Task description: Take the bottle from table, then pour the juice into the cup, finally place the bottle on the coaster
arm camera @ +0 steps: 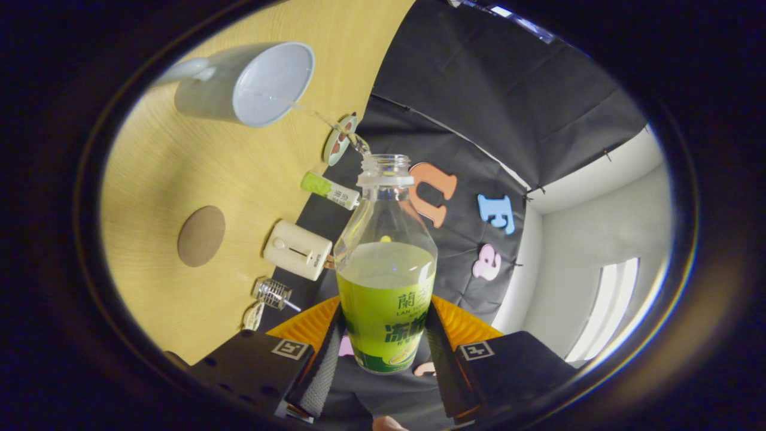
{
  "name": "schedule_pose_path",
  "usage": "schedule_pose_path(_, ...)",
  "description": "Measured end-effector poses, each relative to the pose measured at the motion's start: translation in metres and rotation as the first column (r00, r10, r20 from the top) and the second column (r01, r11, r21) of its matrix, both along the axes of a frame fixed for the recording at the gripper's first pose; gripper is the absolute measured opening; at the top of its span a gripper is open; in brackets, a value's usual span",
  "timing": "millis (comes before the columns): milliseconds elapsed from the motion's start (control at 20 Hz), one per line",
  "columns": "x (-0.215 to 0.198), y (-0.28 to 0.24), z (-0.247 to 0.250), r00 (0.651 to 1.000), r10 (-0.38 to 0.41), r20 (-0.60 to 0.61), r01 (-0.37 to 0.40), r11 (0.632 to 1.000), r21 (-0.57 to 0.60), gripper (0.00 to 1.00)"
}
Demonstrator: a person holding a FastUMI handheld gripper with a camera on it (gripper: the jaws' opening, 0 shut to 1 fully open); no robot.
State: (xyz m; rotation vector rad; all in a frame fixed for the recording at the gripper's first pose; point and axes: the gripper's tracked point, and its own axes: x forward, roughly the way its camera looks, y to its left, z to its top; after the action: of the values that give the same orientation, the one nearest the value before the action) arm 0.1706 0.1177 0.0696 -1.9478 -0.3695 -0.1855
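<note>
My gripper [383,350] is shut on an uncapped clear bottle [386,269] with a green label, both fingers pressing its lower body. The whole view is rolled sideways, so the bottle is tipped over. A thin stream of liquid [323,120] runs from the bottle's mouth [385,163] into the pale mug [248,84] on the wooden table [173,167]. Liquid still fills about half of the bottle. A round brown coaster [201,236] lies on the table, apart from the mug and nearer to my fingers.
Along the table's back edge, by the black cloth wall, lie a small patterned round dish [340,139], a green and white tube [330,190], a cream box-shaped device [297,249], a small wire whisk [273,294] and a small clear thing [254,315].
</note>
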Motion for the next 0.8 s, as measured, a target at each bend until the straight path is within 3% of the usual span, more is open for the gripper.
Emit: schedule_pose_path(800,-0.002,0.013,0.006,1.000,0.017,0.021,-0.015,0.997,-0.076,0.76)
